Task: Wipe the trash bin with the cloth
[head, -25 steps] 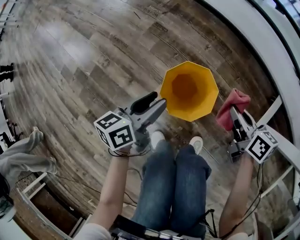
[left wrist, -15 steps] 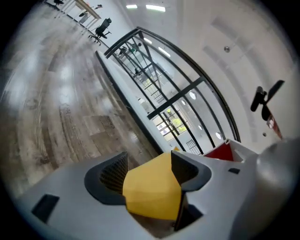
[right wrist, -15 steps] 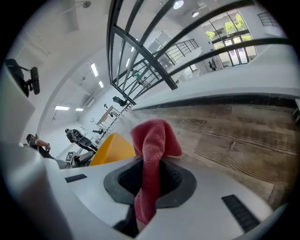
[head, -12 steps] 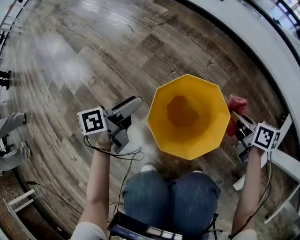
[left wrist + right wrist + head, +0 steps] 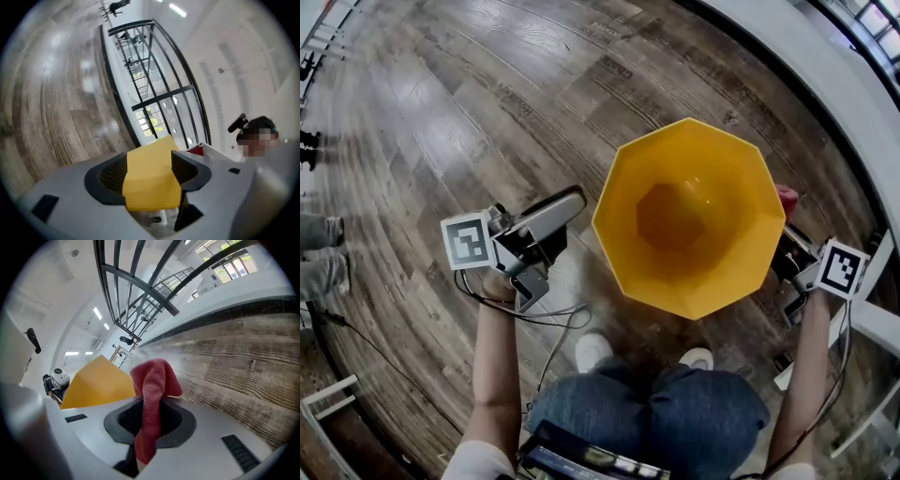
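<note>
The wood-plank floor carries the upright yellow trash bin, which stands between the person's two grippers. The left gripper, just beside the bin's left wall, has just been opening its jaws. They stand wide apart with the yellow wall showing in the gap; whether they touch it is unclear. The right gripper, at the bin's right side, is clamped on the red cloth. The left gripper's cube bears black-and-white square markers.

Airy indoor hall — plank floor, black railings, tall windows.
</note>
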Tool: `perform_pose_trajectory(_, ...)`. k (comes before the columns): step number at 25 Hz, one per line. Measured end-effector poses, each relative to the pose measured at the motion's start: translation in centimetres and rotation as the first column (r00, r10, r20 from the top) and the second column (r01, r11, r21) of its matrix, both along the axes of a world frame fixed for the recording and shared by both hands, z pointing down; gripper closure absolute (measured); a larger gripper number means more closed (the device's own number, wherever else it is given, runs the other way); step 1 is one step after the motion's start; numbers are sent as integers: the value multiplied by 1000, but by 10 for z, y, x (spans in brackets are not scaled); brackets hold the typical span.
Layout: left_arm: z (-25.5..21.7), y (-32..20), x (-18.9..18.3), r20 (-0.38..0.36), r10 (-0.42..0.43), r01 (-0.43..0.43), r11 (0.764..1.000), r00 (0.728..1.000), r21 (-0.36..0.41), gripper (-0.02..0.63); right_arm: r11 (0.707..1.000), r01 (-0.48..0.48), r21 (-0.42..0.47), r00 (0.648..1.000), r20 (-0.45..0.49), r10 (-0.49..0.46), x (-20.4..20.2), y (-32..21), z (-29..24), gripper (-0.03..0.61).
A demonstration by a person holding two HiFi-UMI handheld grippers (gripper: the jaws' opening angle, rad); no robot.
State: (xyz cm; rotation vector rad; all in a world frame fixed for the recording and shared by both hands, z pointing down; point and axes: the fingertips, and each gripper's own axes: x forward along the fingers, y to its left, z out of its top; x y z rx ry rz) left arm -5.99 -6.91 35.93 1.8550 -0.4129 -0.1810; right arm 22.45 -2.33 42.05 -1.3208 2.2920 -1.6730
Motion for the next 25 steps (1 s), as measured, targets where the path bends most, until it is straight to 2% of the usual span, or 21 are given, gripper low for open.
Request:
perform_pose_trajectory(2, -25, 6, -2, 132, 27, -45, 990, 991, 132, 336, 1000, -2, 13, 1000, -4, 2, 0, 5, -4, 528)
perform_pose_trajectory(3, -35, 10, 1, 199, 54, -89, 981, 979, 171, 336, 1000, -8, 17, 1000, -8, 8, 0, 7, -5, 528)
perform_pose_trajectory(6, -54, 15, 16, 365, 112, -200, 956, 924, 215, 336, 999, -12, 39, 1000, -12, 12, -2, 8, -11, 528)
perform_pose_trajectory(9, -46, 6, 29, 541, 157, -312, 927, 826, 207, 336, 998, -7, 60, 1000, -1, 7, -6, 9, -16, 528)
perform_pose_trajectory(11, -35, 0, 42, 620, 215, -395, 903, 755, 169, 336, 998, -8, 67, 1000, 4, 8, -6, 10, -17, 528)
perform_pose_trajectory(16, -15, -2, 73, 693, 370, -539, 842, 619, 32, 336, 996, -10, 89, 1000, 3, 10, -5, 10, -24, 528)
perform_pose_trajectory(20, 4, -1, 76, 765, 404, -592, 805, 502, -37, 341, 995, -12, 100, 1000, 2, 12, -4, 12, -29, 528)
perform_pose_trajectory(22, 7, -4, 76, 787, 383, -585, 810, 483, -35, 403, 994, -20, 104, 1000, 11, 19, -2, 13, -30, 528)
perform_pose_trajectory(25, 5, -14, 70, 830, 297, -540, 841, 472, 6, 510, 994, -21, 103, 1000, 21, 19, -1, 15, -27, 528)
